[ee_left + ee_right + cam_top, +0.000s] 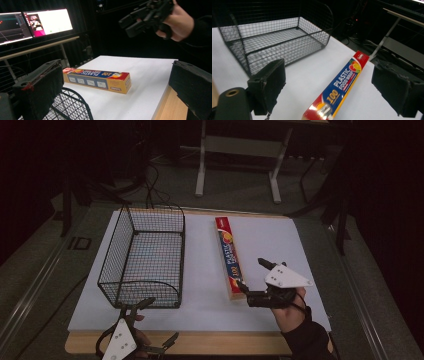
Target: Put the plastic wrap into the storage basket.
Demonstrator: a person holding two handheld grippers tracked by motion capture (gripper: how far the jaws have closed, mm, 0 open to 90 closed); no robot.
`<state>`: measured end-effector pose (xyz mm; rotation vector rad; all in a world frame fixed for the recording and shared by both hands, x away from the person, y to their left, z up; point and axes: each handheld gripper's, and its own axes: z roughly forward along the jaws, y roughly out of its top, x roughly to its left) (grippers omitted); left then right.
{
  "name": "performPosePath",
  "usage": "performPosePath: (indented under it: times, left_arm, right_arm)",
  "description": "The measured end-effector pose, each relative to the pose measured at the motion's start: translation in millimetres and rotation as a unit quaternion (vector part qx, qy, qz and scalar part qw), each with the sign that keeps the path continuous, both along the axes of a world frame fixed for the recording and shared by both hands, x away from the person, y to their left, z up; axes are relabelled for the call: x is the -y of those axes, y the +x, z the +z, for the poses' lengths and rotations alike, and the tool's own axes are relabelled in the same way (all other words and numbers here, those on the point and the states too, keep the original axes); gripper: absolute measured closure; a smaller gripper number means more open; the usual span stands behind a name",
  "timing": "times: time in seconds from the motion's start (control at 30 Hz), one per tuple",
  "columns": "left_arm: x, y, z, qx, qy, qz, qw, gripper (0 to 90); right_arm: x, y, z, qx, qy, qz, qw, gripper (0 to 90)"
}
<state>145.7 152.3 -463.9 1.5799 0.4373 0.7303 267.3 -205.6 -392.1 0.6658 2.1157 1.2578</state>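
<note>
A long red and blue box of plastic food wrap point(228, 257) lies flat on the white table top, running away from me. An empty black wire basket point(145, 255) stands to its left. My right gripper point(252, 273) hovers open just right of the box's near end; in the right gripper view the box point(342, 85) lies between the two spread pads point(269, 85), with the basket point(274, 37) beyond. My left gripper point(162, 318) is open at the table's front edge, by the basket's near corner. The left gripper view has the box point(97, 80) ahead and the right gripper point(147, 15) raised in a hand.
A white sheet point(300, 240) covers the table, with a wooden strip point(225, 342) along the front edge. Bare white surface lies to the right of the box. A table frame point(240, 150) stands on the floor behind. Monitors point(37, 22) glow beyond the basket side.
</note>
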Motion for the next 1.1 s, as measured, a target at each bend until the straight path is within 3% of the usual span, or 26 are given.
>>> performPosePath:
  times: [0.23, 0.33, 0.47, 0.67, 0.87, 1.1]
  left_arm:
    - [-0.3, 0.7, -0.2, -0.002, -0.001, 0.000, 1.0000, 0.2]
    - [-0.2, 1.0, -0.4, -0.003, 0.000, -0.001, 1.0000, 0.2]
    - [0.0, 0.6, -0.4, -0.002, 0.000, -0.007, 1.0000, 0.2]
    - [-0.3, -0.2, 0.0, 0.001, -0.003, -0.010, 0.9999, 0.2]
    - [-1.0, -0.3, 0.2, 0.000, -0.006, -0.016, 0.9998, 0.1]
    - [0.2, -1.4, 0.1, 0.001, -0.005, -0.022, 0.9997, 0.2]
  right_arm:
    - [-8.9, 26.0, 12.8, -0.003, 0.006, -0.023, 0.9997, 10.8]
    - [-14.5, 37.8, 17.6, -0.010, 0.011, -0.045, 0.9989, 10.7]
    - [-21.1, 55.7, 19.8, -0.036, 0.028, -0.067, 0.9967, 9.2]
    - [-30.6, 80.9, 16.0, -0.073, 0.034, -0.091, 0.9926, 9.1]
    - [-43.9, 102.3, 7.9, -0.084, 0.006, -0.106, 0.9908, 9.1]
    - [-57.3, 125.3, -8.5, -0.117, -0.009, -0.139, 0.9833, 9.2]
